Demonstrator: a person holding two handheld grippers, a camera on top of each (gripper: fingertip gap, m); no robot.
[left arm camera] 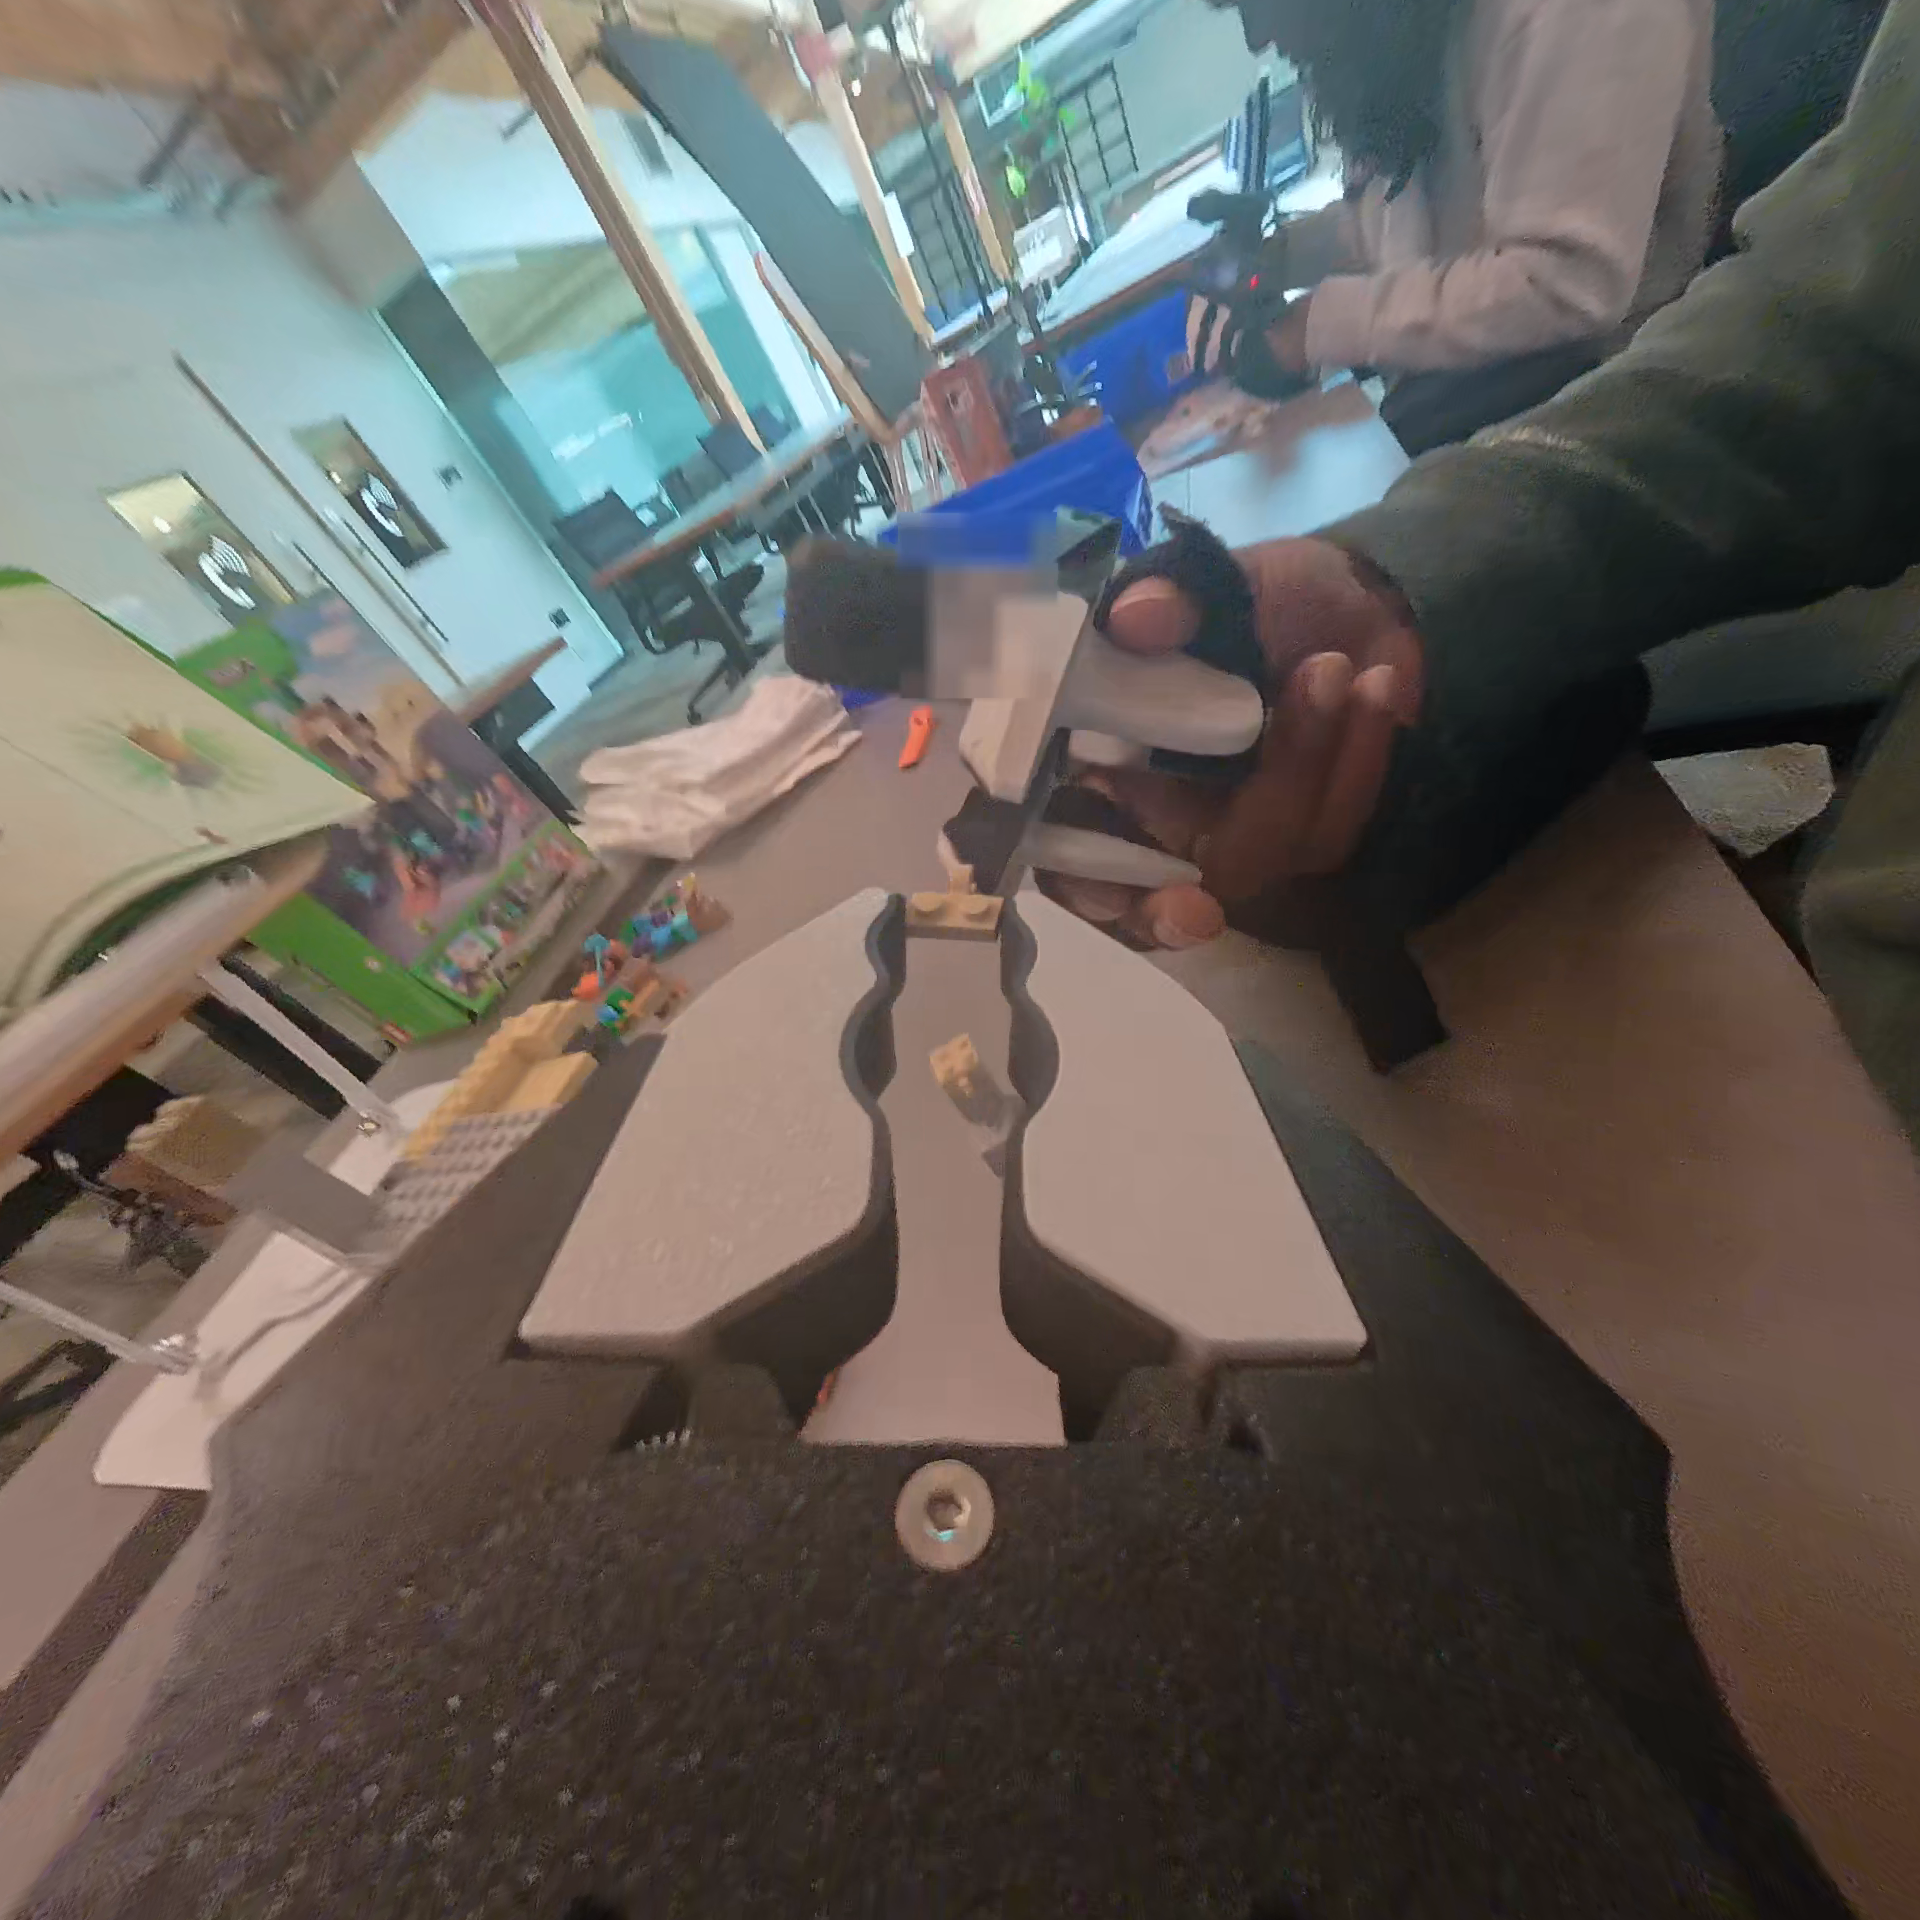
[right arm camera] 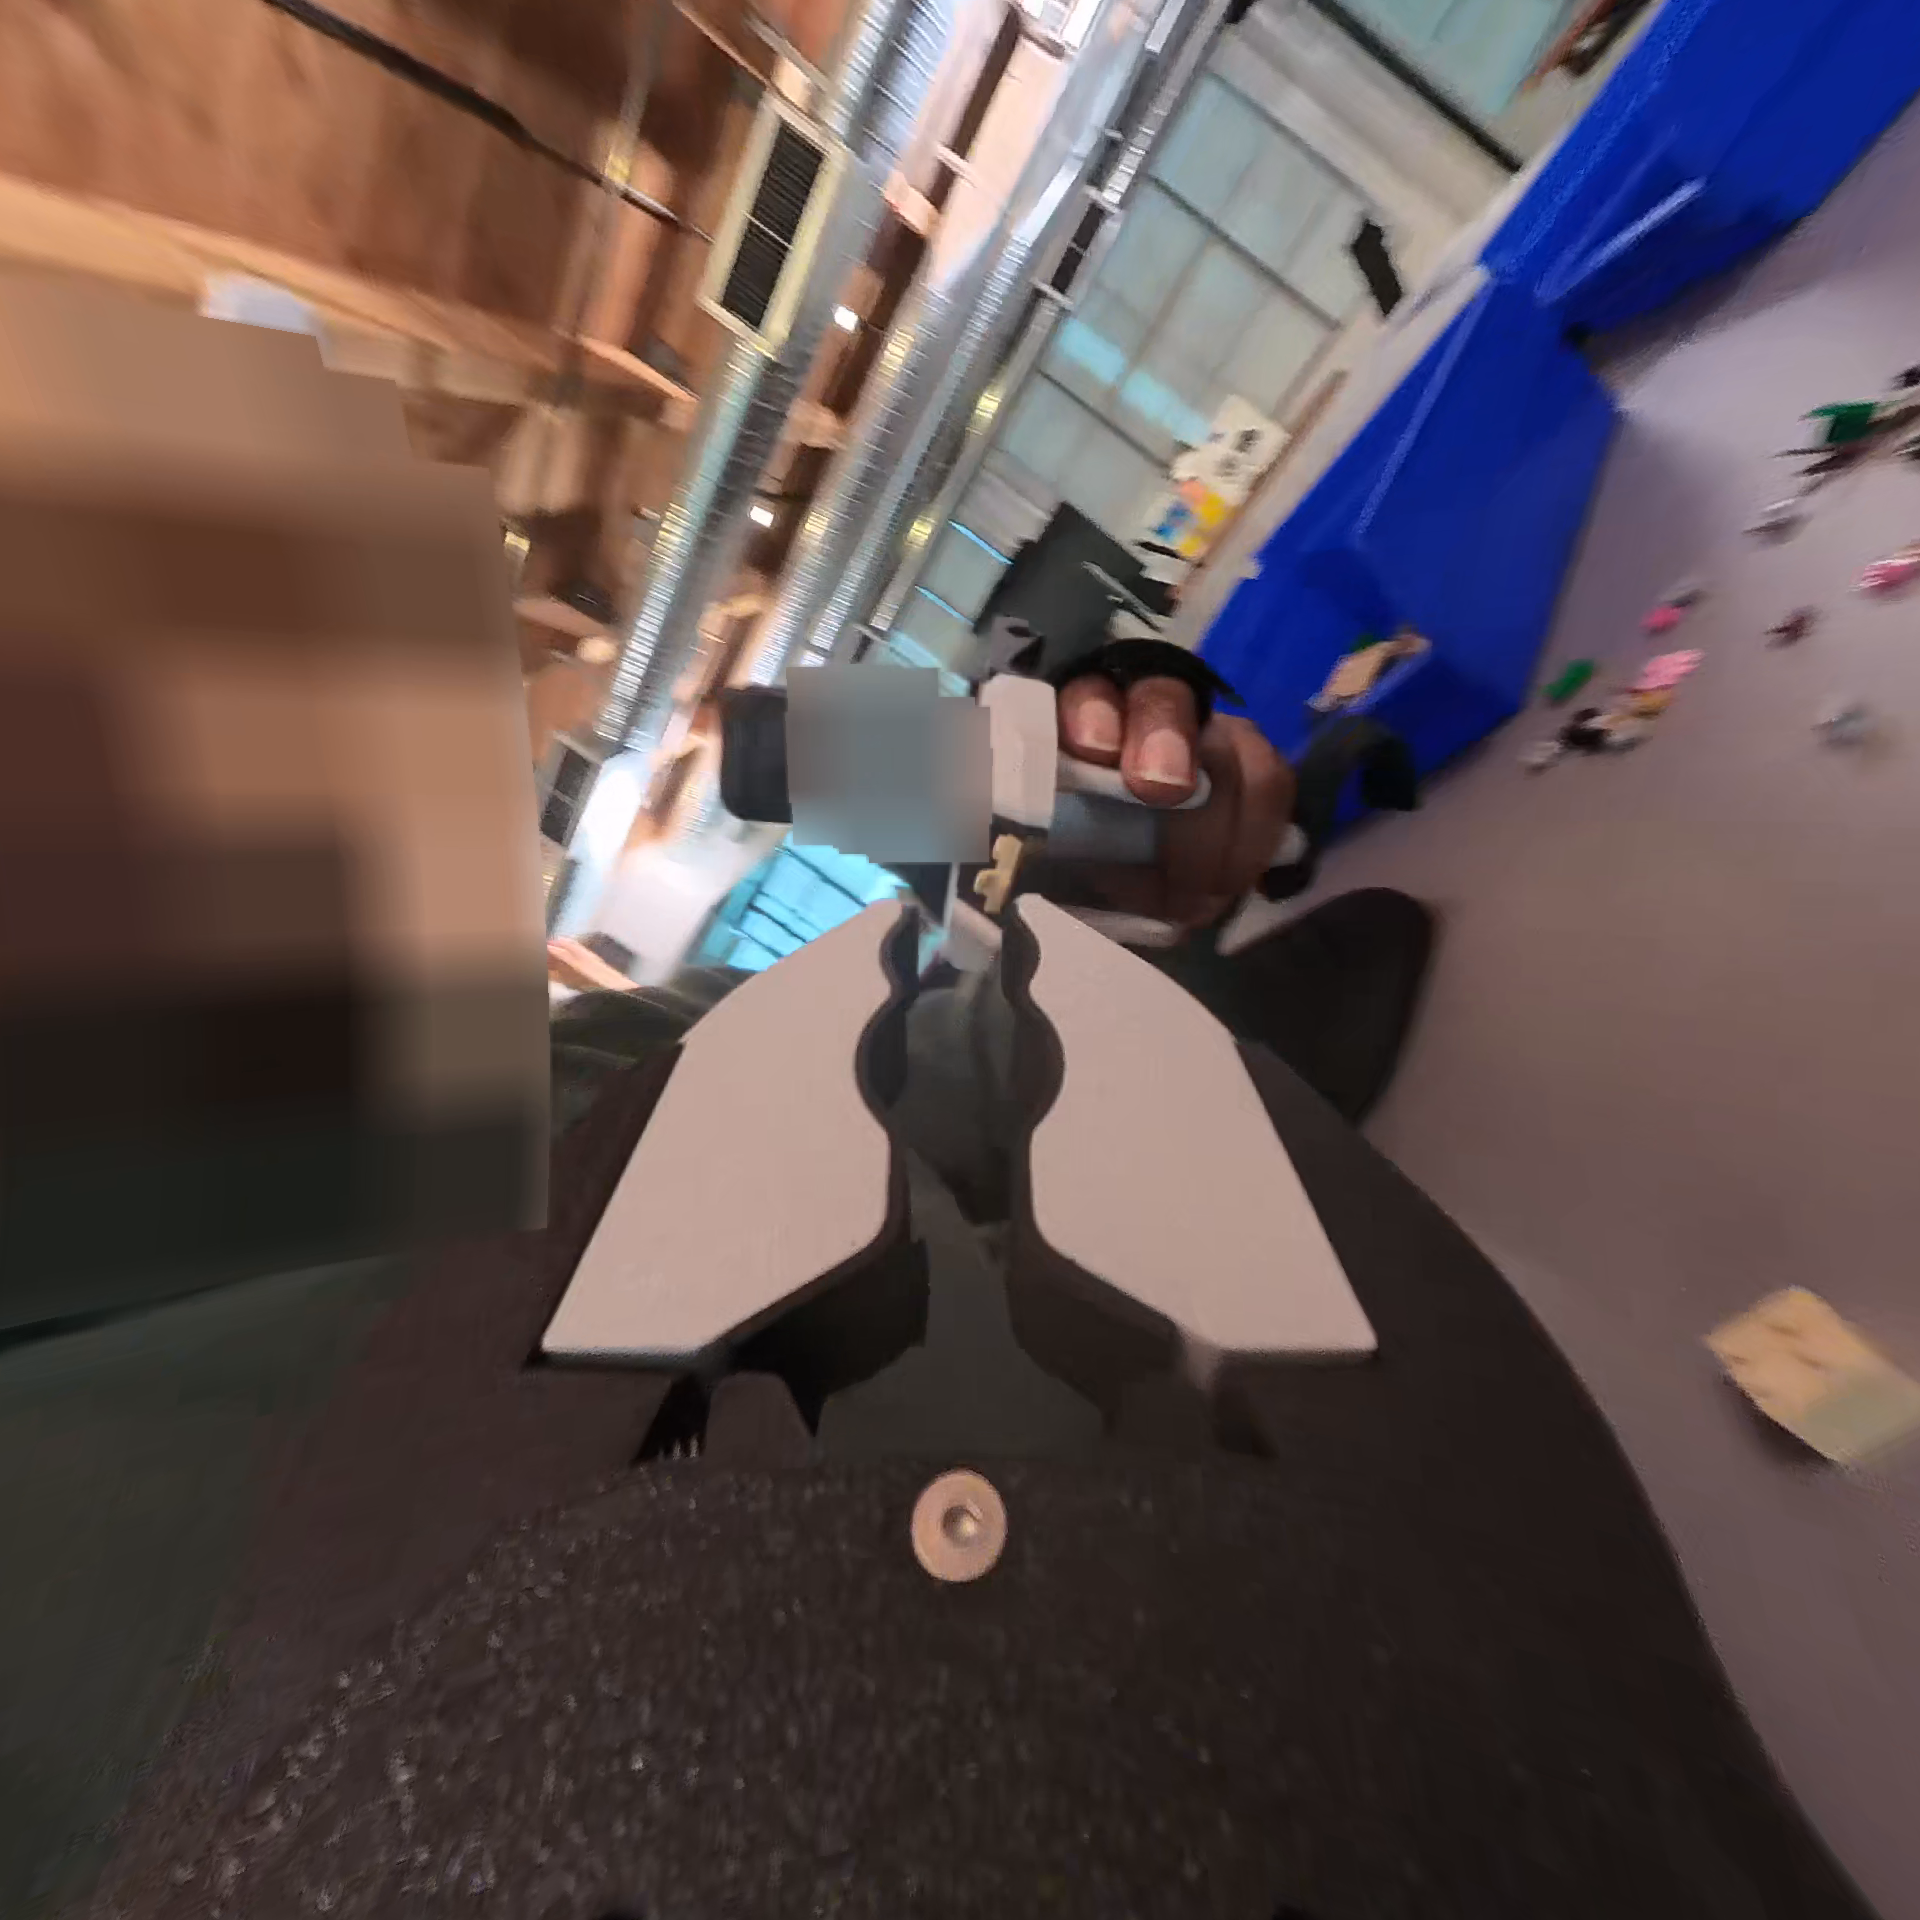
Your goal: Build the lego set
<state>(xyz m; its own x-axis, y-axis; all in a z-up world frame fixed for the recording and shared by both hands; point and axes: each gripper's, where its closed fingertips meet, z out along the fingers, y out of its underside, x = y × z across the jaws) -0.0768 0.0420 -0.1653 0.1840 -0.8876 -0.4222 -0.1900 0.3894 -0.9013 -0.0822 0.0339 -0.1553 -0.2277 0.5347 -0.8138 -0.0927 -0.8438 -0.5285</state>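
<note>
1. Left gripper (left arm camera: 954, 914): jaws only narrowly apart, the tips closed on a small tan plate (left arm camera: 954, 923). A pad presses on each short end.
2. The plate: flat, two round studs on top in a row, dull tan, held level just above the grey table (left arm camera: 1558, 1195). In the right wrist view it shows edge-on and pale, just past that view's own fingertips.
3. Right gripper (left arm camera: 971, 852): held in a hand (left arm camera: 1299, 748) and tilted down onto the plate from above. A thin tan bit (left arm camera: 962, 881) stands between its tips and the plate's top. Cannot tell whether it is gripped. Jaws look nearly closed in its own view.
4. Loose tan brick (left arm camera: 958, 1068) lies on the table below the left gripper's fingers (left arm camera: 748, 1122).
5. Further left: tan stacked bricks (left arm camera: 520, 1060), small coloured bricks (left arm camera: 644, 956), a green box (left arm camera: 416, 831), a folded white cloth (left arm camera: 717, 764), and an orange tool (left arm camera: 914, 750).
</note>
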